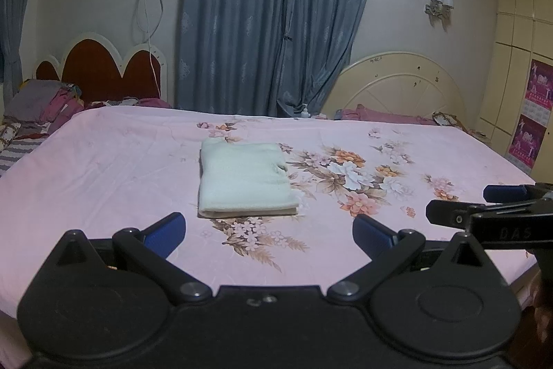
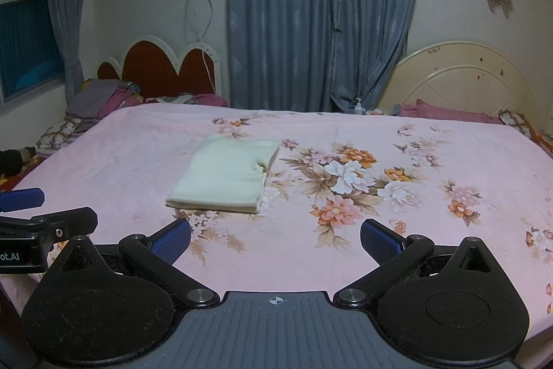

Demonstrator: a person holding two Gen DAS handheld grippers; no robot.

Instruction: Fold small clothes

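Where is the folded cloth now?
The cloth lies on the bed, left of the big flower print, ahead of both open tools, untouched.

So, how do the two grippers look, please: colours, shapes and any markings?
Both are alike. The left gripper and the right gripper each have a black body with two round discs, black linkage arms with silver pivot pins, and two fingers with blue textured pads. The right one has a grey ribbed plate with a small crosshair mark. Part-hidden white lettering shows on their sides.
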